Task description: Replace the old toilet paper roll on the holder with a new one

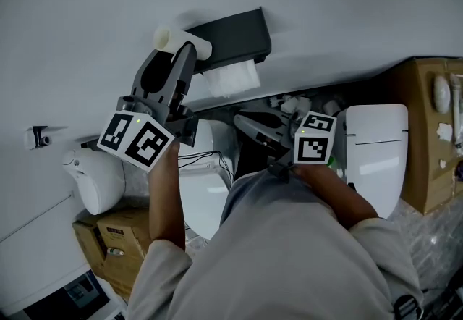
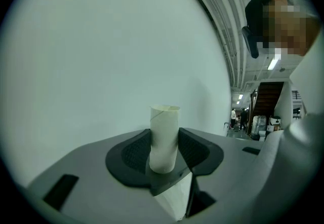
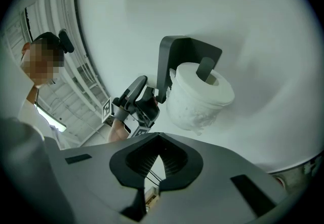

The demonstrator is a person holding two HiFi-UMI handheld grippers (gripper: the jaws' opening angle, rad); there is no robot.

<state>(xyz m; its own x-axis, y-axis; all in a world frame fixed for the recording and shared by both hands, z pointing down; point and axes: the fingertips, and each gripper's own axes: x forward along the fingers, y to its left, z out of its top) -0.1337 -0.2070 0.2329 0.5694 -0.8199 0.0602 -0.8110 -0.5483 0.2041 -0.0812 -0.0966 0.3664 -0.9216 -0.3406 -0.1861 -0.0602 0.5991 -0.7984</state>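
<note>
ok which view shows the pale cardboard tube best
The left gripper view: the pale cardboard tube stands centred, clamped in the left gripper. The head view shows it small, beside the dark wall holder. The right gripper view does not clearly show it.

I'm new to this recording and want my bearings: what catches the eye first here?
An empty cardboard tube stands clamped in the left gripper, at the left end of the dark holder. A thick white paper roll hangs on that holder; the right gripper, shut and empty, points toward it.
</note>
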